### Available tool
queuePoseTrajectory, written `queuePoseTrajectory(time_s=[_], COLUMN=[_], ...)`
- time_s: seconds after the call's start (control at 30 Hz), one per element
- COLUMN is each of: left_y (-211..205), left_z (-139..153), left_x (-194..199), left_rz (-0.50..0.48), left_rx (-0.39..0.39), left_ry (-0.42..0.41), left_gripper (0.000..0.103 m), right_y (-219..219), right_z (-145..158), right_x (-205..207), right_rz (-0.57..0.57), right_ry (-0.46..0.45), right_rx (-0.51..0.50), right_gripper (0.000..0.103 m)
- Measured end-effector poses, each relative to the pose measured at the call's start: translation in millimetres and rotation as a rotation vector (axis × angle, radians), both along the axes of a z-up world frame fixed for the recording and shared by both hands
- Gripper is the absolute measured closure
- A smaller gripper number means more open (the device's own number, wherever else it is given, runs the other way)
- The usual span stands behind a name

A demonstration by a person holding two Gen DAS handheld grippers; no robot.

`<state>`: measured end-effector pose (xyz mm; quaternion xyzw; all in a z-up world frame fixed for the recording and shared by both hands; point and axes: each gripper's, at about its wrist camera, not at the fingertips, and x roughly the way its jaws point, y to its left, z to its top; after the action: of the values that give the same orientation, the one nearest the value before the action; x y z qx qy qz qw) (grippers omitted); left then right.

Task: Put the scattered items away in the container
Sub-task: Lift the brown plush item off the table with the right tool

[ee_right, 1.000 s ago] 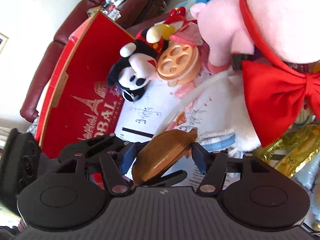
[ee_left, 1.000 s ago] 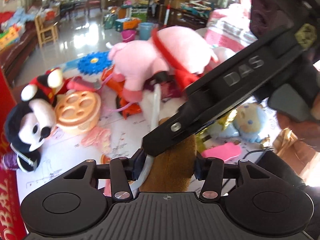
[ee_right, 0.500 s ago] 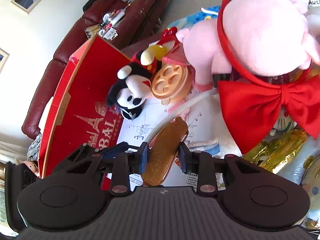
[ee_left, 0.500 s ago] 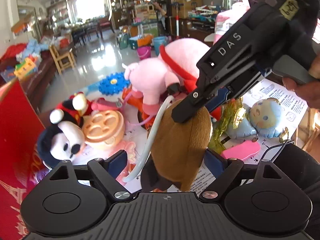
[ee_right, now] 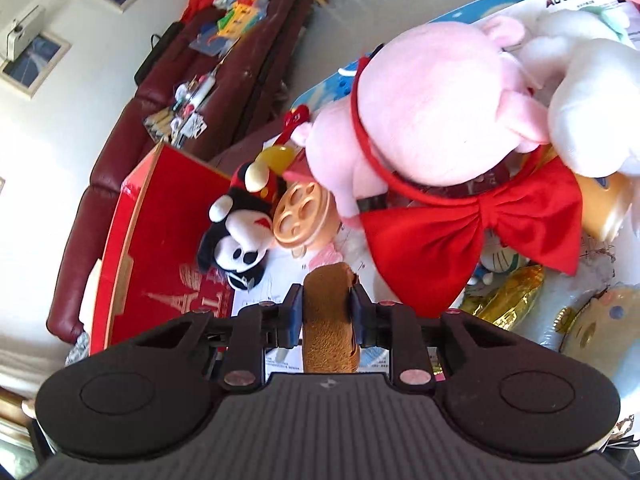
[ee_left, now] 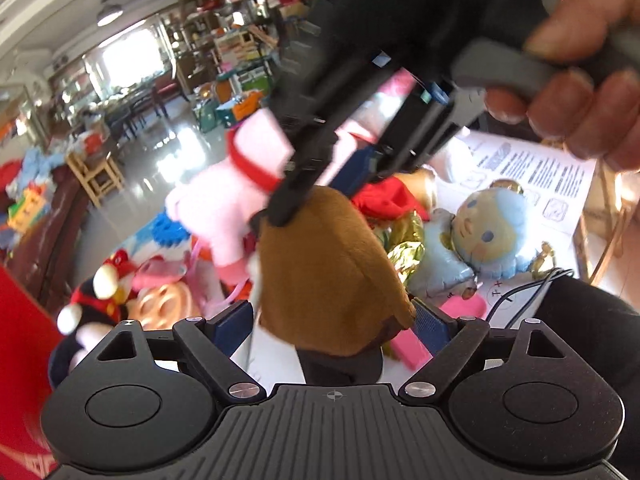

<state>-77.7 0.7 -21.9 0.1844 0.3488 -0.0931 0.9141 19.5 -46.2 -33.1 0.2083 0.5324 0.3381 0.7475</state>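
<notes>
A brown plush toy (ee_left: 328, 264) hangs upright between the two jaws of my left gripper (ee_left: 332, 320), which stand wide open and do not press on it. From above, the fingers (ee_left: 296, 196) of my right gripper grip its top. In the right wrist view the right gripper (ee_right: 326, 308) is closing, and its pads squeeze the brown plush toy (ee_right: 326, 320) from both sides. The red box (ee_right: 160, 240) lies at the left, with its edge (ee_left: 20, 340) also in the left wrist view.
Beside the box lie a black-and-white mouse plush (ee_right: 240, 240) and an orange reel toy (ee_right: 302, 216). A big pink plush with a red bow (ee_right: 432, 120), a white plush (ee_right: 592, 96), gold foil (ee_right: 508, 296) and a blue foil doll (ee_left: 480, 236) crowd the mat. A person's hand (ee_left: 580, 80) holds the right gripper.
My left jaws have spread wide and let go of the brown plush toy. The right jaws have narrowed onto it, and it now stands upright between them. Both views have shifted.
</notes>
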Motion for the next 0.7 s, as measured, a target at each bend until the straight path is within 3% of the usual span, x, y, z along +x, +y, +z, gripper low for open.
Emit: queuePoseTrajectory(time_s=[0.03, 0.1, 0.13, 0.27, 0.33, 0.4, 0.47, 0.53, 0.6, 0.7], left_y=[-5, -8, -6, 10, 22, 30, 31, 29, 27, 27], left_z=[-5, -15, -17, -13, -8, -6, -5, -7, -11, -18], left_x=[6, 18, 25, 37, 40, 43, 46, 44, 42, 38], left_rz=[0.004, 0.029, 0.040, 0.059, 0.064, 0.073, 0.072, 0.077, 0.105, 0.130], left_rx=[0.021, 0.043, 0.032, -0.073, -0.139, -0.188, -0.210, -0.205, -0.194, -0.167], left_ry=[0.007, 0.052, 0.082, 0.119, 0.129, 0.135, 0.140, 0.135, 0.122, 0.135], left_gripper=[0.014, 0.044, 0.053, 0.057, 0.057, 0.059, 0.059, 0.053, 0.040, 0.039], right_y=[-1, -2, -5, -8, -6, -1, 7, 13, 15, 13], right_z=[1, 2, 3, 3, 2, -1, -7, -9, -9, -5], right_x=[1, 2, 3, 6, 3, -1, -4, -6, -6, -4], right_rz=[-0.003, -0.004, -0.006, -0.002, 0.008, 0.025, 0.041, 0.042, 0.032, 0.012], right_ry=[-0.002, -0.011, -0.018, -0.055, -0.077, -0.086, -0.083, -0.103, -0.098, -0.080], right_rx=[0.002, 0.001, -0.006, -0.009, -0.022, -0.046, -0.055, -0.068, -0.065, -0.053], right_gripper=[0.075, 0.075, 0.074, 0.068, 0.052, 0.044, 0.046, 0.061, 0.064, 0.067])
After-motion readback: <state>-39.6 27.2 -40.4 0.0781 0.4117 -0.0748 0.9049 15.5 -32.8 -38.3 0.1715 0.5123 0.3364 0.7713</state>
